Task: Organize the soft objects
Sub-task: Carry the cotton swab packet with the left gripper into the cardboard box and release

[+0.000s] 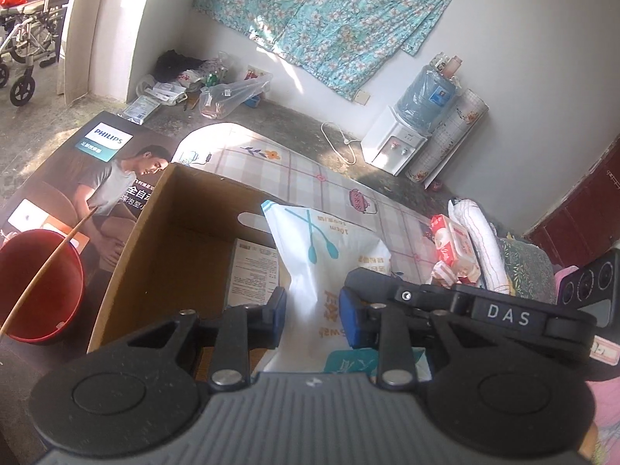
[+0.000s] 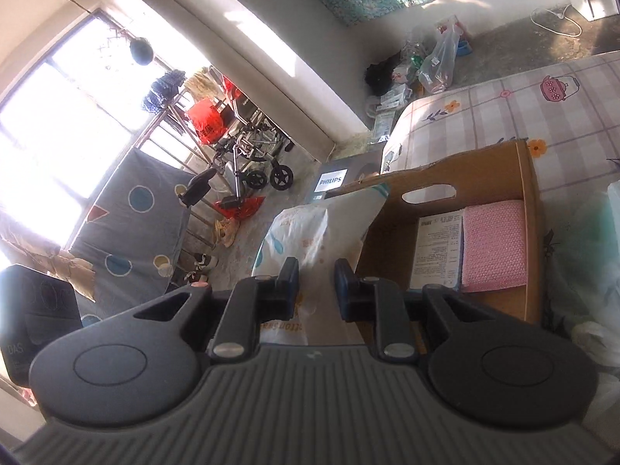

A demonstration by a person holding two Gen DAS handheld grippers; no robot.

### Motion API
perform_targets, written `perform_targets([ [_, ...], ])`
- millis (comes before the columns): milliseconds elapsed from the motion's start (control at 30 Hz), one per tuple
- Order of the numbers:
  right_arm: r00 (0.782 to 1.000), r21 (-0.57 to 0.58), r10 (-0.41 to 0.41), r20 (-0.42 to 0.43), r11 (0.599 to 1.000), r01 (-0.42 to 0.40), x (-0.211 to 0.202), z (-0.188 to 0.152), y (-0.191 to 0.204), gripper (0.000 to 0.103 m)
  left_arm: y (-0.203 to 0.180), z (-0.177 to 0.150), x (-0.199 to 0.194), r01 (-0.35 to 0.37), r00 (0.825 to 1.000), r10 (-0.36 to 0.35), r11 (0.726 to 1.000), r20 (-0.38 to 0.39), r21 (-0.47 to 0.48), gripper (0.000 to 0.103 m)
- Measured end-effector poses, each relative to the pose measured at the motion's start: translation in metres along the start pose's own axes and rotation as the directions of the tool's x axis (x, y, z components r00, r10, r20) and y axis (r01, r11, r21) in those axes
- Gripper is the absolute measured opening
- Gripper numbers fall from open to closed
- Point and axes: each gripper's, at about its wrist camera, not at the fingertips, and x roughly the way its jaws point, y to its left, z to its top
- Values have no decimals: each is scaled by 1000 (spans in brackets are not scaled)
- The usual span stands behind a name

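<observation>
Left gripper [image 1: 312,312]: its fingers [image 1: 276,312] are pinched narrow on a white soft pack printed with teal spoons, one blue pad on each side of the crinkled wrapper.
Right gripper [image 2: 317,286]: fingers [image 2: 288,285] likewise drawn in close on the same white pack, gripping another part of it.
White pack [image 1: 321,267]: held up between the two grippers, above the open cardboard box and at its near edge; in the right wrist view it [image 2: 317,232] hangs just outside the box wall with the handle cut-out.
Cardboard box [image 1: 170,232]: open-topped, standing on the table; a printed white packet [image 1: 254,273] lies flat on its bottom.
Pink knitted cloth [image 2: 494,244]: folded, lying flat inside the box beside the printed packet, against the far wall as the right wrist view shows it.
Table [image 1: 302,182]: covered with a checked cloth printed with flowers and teapots.
Other soft things: a red-and-white tissue pack [image 1: 451,248] and a rolled white towel [image 1: 482,240] lie on the table right of the held pack, touching each other.
Red bucket [image 1: 42,286]: left of the box, with a thin stick leaning across it.
Philips carton [image 1: 97,178]: lies flat behind the bucket, next to the box.
Water dispenser [image 1: 399,147]: stands on the floor against the wall, under a hanging floral sheet [image 1: 329,19].
Wheelchair [image 2: 252,155]: folded, parked near the bright window.
</observation>
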Motion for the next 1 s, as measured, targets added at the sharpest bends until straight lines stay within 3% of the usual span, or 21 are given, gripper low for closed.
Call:
perform_targets([
  [300, 985, 147, -73, -153, 985, 95, 128, 25, -46, 20, 60, 29, 85, -147, 986, 144, 989, -84, -26, 29],
  [467, 984, 196, -63, -167, 976, 96, 173, 28, -64, 20, 66, 36, 107, -245, 967, 247, 969, -61, 41, 34],
  [567, 975, 227, -84, -208, 965, 131, 198, 24, -78, 21, 67, 34, 112, -258, 962, 262, 964, -76, 62, 42],
  [767, 975, 236, -81, -206, 963, 130, 209, 16, -85, 21, 69, 33, 110, -268, 960, 273, 961, -68, 72, 49],
  [1000, 991, 262, -38, -130, 962, 71, 177, 27, -81, 21, 61, 30, 87, -251, 967, 253, 966, -40, 56, 64],
])
